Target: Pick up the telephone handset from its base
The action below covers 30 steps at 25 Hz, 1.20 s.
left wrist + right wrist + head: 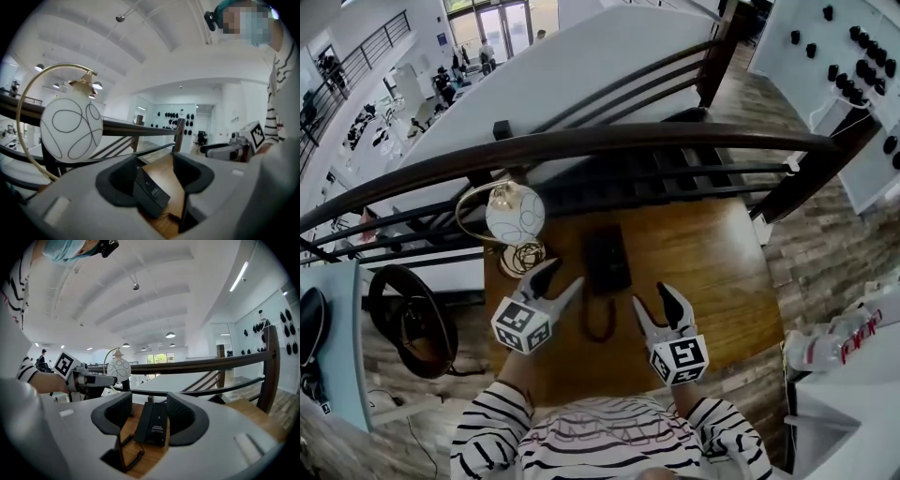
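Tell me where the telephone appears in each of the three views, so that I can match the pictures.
Head view: the telephone lies at the centre, on the wooden table.
Left gripper view: the telephone is low in the centre, seen between the open jaws.
Right gripper view: the telephone is low in the centre, also between the open jaws.
Shared landmark: the globe lamp, left of the telephone in all three.

I seem to be on a mezzanine in a big open-plan lab or office. A dark railing (581, 145) runs past my wooden table (712, 272). Below, people (486, 52) stand among workstations at eleven o'clock, with glass doors (502, 28) at twelve and a white display wall (853, 47) at two.
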Each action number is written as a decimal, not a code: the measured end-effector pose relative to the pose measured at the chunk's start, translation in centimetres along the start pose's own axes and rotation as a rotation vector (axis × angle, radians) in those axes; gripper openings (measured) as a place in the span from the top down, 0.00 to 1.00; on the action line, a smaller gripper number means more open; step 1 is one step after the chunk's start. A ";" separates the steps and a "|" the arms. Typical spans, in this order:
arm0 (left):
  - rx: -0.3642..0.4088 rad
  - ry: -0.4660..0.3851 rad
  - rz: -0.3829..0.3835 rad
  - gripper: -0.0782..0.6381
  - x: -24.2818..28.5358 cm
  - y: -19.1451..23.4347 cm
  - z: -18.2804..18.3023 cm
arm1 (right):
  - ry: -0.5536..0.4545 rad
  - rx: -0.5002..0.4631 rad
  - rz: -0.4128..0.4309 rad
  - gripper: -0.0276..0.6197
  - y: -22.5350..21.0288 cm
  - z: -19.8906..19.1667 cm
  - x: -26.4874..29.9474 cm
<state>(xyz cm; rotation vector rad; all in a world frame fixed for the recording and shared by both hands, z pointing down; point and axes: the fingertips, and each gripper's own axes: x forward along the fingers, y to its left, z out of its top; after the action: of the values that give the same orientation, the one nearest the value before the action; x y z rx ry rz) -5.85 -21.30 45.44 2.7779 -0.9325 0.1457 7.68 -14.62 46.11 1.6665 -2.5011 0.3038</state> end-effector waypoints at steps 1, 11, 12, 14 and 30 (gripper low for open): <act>-0.001 0.007 0.008 0.56 0.7 0.3 -0.2 | 0.003 0.000 0.007 0.62 -0.5 -0.1 0.3; -0.056 0.139 0.070 0.56 6.9 2.6 -6.2 | 0.053 0.001 0.074 0.62 -4.3 -4.0 3.5; -0.065 0.149 0.077 0.56 7.3 2.9 -6.8 | 0.062 -0.002 0.081 0.62 -4.4 -4.6 3.9; -0.075 0.163 0.097 0.55 8.2 3.5 -7.9 | 0.088 -0.004 0.096 0.62 -4.7 -5.8 4.8; -0.289 0.220 0.207 0.56 12.9 9.4 -15.7 | 0.233 -0.077 0.183 0.65 -5.2 -13.0 13.0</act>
<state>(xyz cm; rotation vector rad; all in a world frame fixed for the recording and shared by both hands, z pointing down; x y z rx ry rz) -1.72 -32.63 64.35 2.3456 -1.0851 0.3145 7.32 -25.17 62.01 1.2945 -2.4577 0.3893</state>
